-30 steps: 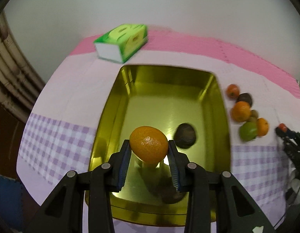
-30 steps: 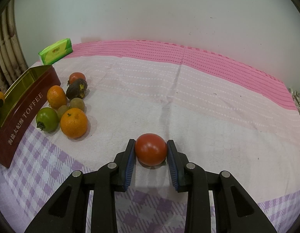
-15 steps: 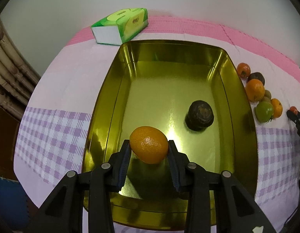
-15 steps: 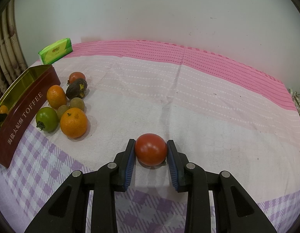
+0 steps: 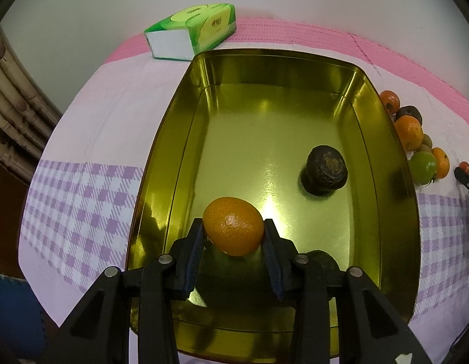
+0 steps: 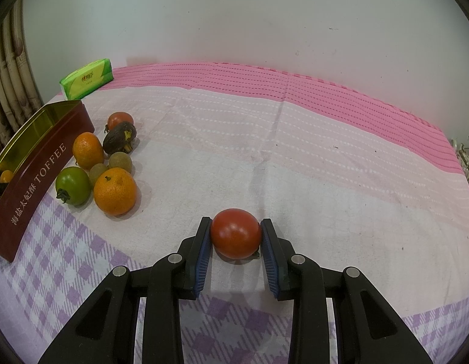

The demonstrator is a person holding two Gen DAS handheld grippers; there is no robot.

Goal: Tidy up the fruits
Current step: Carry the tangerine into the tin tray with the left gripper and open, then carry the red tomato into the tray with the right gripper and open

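Observation:
My left gripper (image 5: 232, 229) is shut on an orange mandarin (image 5: 232, 224), held low inside the gold tin (image 5: 161, 139), near its front left. A dark wrinkled fruit (image 5: 325, 166) lies on the tin floor to the right. Another dark fruit (image 5: 323, 261) shows partly behind my right finger. My right gripper (image 6: 236, 232) is shut on a red tomato (image 6: 236, 233), which rests on the tablecloth. To its left, beside the tin's red wall (image 6: 37, 166), sits a cluster: two mandarins (image 6: 114, 191), a green tomato (image 6: 73, 185), a dark fruit (image 6: 119, 141), a red tomato (image 6: 120, 120) and small brown fruits (image 6: 120, 161).
A green tissue pack (image 5: 192, 30) lies just behind the tin's far left corner. The pink and lilac checked cloth (image 6: 295, 151) spreads wide to the right of the fruit cluster. Bamboo-like poles (image 5: 13, 115) stand past the table's left edge.
My left gripper has sunk with the mandarin down into the tin, which now fills more of the view. The right gripper and its tomato have stayed put.

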